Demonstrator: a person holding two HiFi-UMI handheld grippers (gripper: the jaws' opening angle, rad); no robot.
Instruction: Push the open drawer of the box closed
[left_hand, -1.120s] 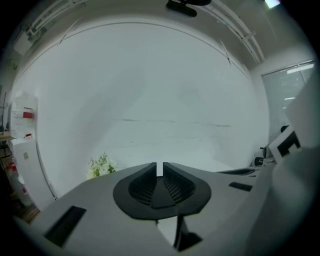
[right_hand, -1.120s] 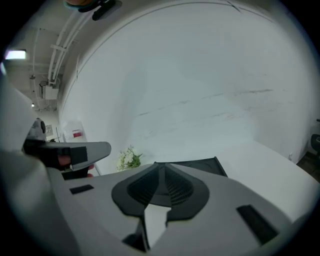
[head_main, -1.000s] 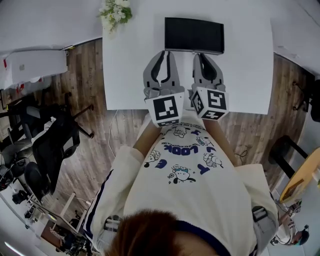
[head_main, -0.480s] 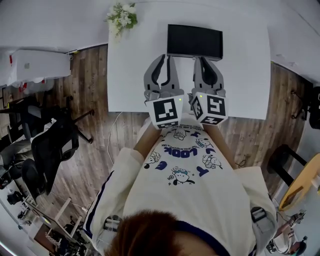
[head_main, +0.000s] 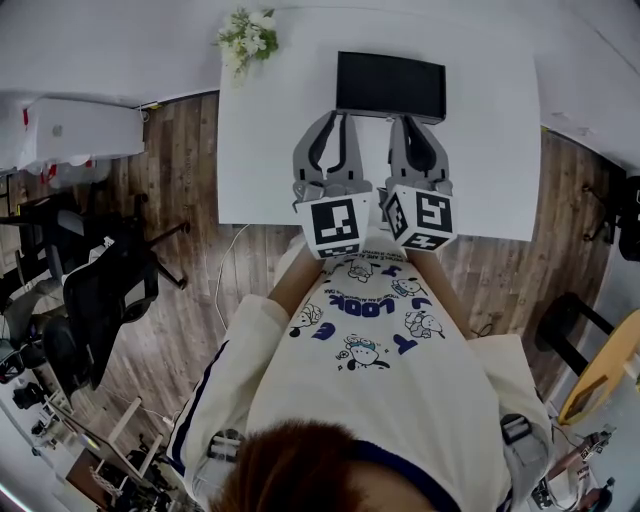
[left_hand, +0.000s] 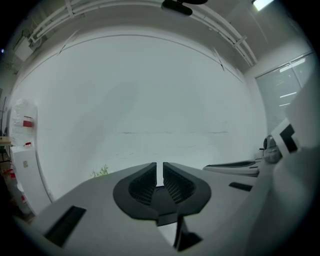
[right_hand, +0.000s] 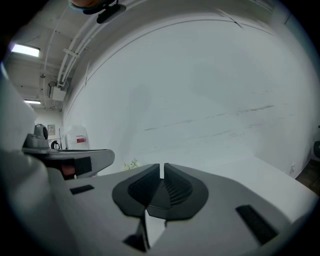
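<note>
The black box sits at the far side of the white desk, near a small flower bunch. Both point at its front: the left hand-held gripper with jaws nearly together (only a thin slit shows), the right hand-held gripper fully closed, both empty.

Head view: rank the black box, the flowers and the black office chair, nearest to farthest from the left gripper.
1. Black box, just ahead of the left gripper.
2. Flowers, farther ahead, leftward.
3. Black office chair, on the floor, far left.
</note>
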